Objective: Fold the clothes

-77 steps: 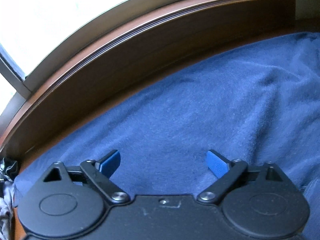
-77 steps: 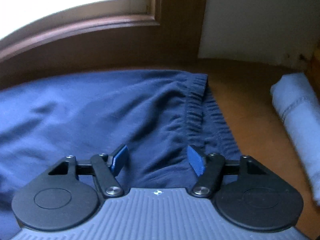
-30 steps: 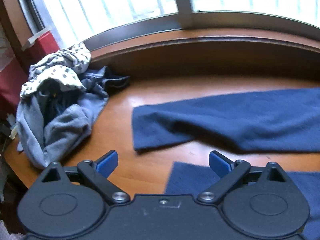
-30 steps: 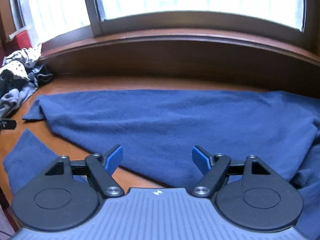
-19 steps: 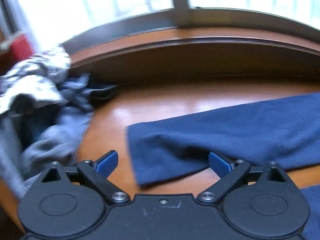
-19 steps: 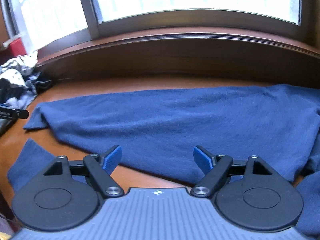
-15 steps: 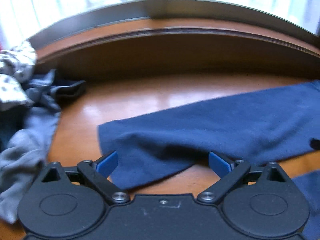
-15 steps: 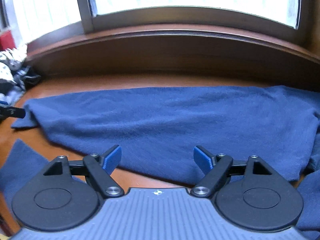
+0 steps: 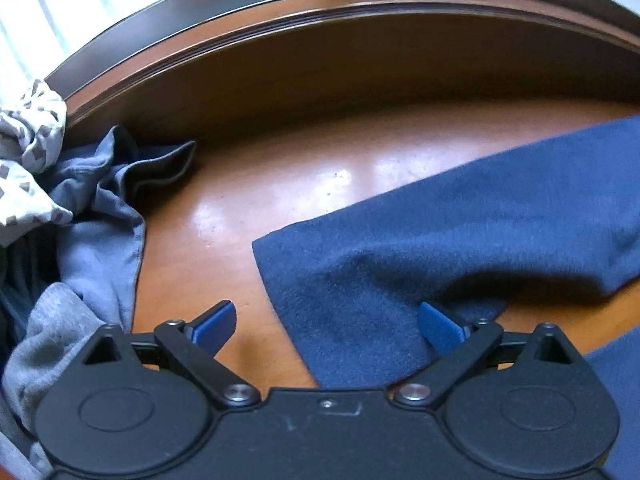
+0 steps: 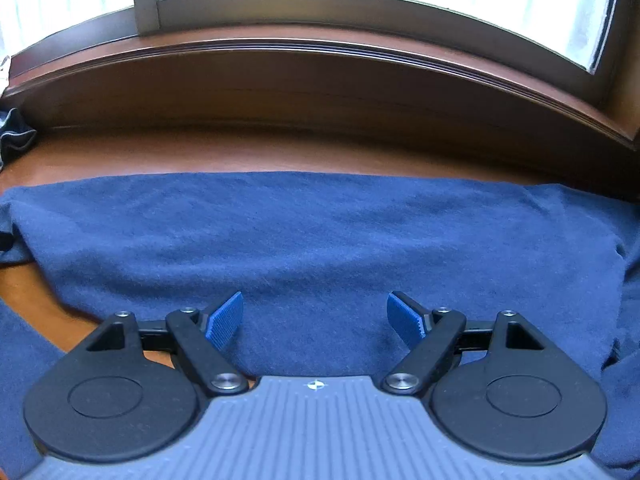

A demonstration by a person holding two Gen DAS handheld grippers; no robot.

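From my left wrist camera, my left gripper (image 9: 326, 326) stands released, its blue pads spread wide with nothing pinched. The hem end of the navy trousers (image 9: 460, 240) lies on the wooden table (image 9: 280, 184) right under my right-hand pad, while my left-hand pad hangs over bare wood just beside that hem. Only this view shows the heap of unfolded laundry (image 9: 80, 248), grey and pale blue with a spotted white piece on top, lying well to the left of the trousers against the window sill (image 9: 320, 20).

From my right wrist camera, my right gripper (image 10: 316, 316) is released too, both pads over the middle of the navy trousers (image 10: 320, 240) and gripping nothing. Only here do I see the leg stretched across the whole table (image 10: 240, 152), parallel to the window sill (image 10: 320, 52), with a second navy layer low at both corners. Of the heap, just a dark scrap shows at the far left edge.

A second ago my left gripper sat further left and back from the hem, with the whole heap in sight; now the hem lies between my pads. My right gripper has come closer over the leg.
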